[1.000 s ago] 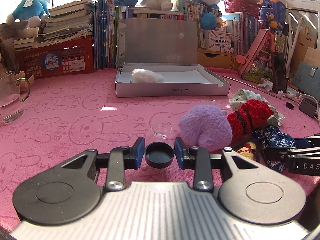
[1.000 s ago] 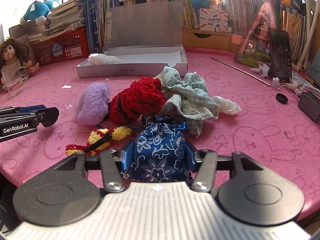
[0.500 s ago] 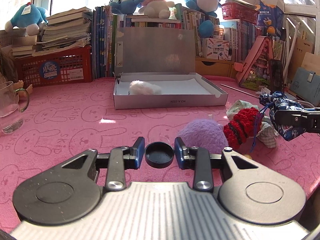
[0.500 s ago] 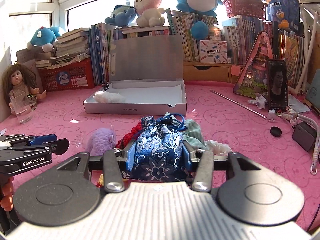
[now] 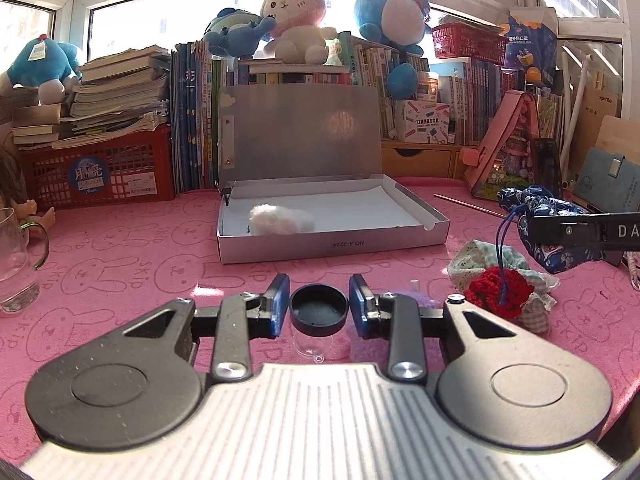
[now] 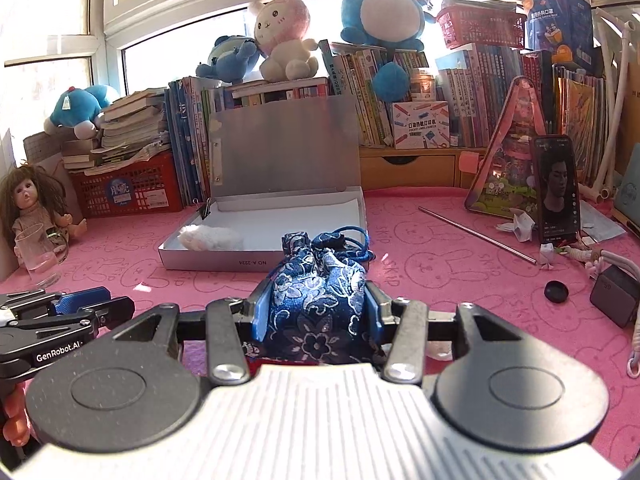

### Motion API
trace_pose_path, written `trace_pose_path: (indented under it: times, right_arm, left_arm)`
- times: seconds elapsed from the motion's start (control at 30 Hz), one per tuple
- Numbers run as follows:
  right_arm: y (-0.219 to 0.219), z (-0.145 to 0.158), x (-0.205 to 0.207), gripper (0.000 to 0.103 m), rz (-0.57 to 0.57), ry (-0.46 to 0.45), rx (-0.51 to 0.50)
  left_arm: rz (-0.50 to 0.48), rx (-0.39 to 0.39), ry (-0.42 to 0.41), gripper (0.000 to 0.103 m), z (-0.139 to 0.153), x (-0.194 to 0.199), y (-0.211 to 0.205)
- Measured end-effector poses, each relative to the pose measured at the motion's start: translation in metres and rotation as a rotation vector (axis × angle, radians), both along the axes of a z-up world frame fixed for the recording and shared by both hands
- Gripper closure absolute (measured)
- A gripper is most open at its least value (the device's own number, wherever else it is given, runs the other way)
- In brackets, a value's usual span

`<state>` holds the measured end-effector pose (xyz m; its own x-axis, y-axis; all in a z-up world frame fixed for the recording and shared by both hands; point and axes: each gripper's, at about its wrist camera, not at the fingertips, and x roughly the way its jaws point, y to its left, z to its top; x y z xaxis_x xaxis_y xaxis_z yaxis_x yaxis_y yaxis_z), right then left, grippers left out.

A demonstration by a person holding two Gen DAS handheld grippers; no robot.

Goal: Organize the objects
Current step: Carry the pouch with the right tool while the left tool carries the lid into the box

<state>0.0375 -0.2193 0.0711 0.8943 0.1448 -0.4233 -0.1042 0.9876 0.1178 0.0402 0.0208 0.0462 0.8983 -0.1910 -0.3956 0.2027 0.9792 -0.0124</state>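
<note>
Now the blue brocade drawstring pouch [image 6: 318, 312] sits pinched in the right gripper [image 6: 316, 314], lifted clear of the pink tablecloth [image 6: 460, 280], short of the open silver box [image 6: 224, 258]. Left gripper [image 5: 319, 306] clamps a black cap [image 5: 319, 309]. Carry step; next, probably move forward over the box rim, then release. White fluffy item [image 5: 280, 220] in the box is hard to identify; the pile under the pouch is mostly hidden.

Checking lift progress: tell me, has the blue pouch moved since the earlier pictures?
Yes. The blue pouch, gripped in the right claw, has risen off the pink table; it now overlaps the open box.
</note>
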Motion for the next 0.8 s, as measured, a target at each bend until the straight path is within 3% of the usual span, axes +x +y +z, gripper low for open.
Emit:
trace_pose_path:
  times: [0.47,0.8]
  right_arm:
    - [-0.029,0.021,0.068,0.053,-0.020,0.058,0.151]
    - [-0.038,0.042,0.115,0.052,-0.023,0.050,0.185]
  left_arm:
    - [0.022,-0.093,0.021,0.065,0.037,0.074,0.018]
    - [0.024,-0.129,0.045,0.065,0.055,0.128,0.019]
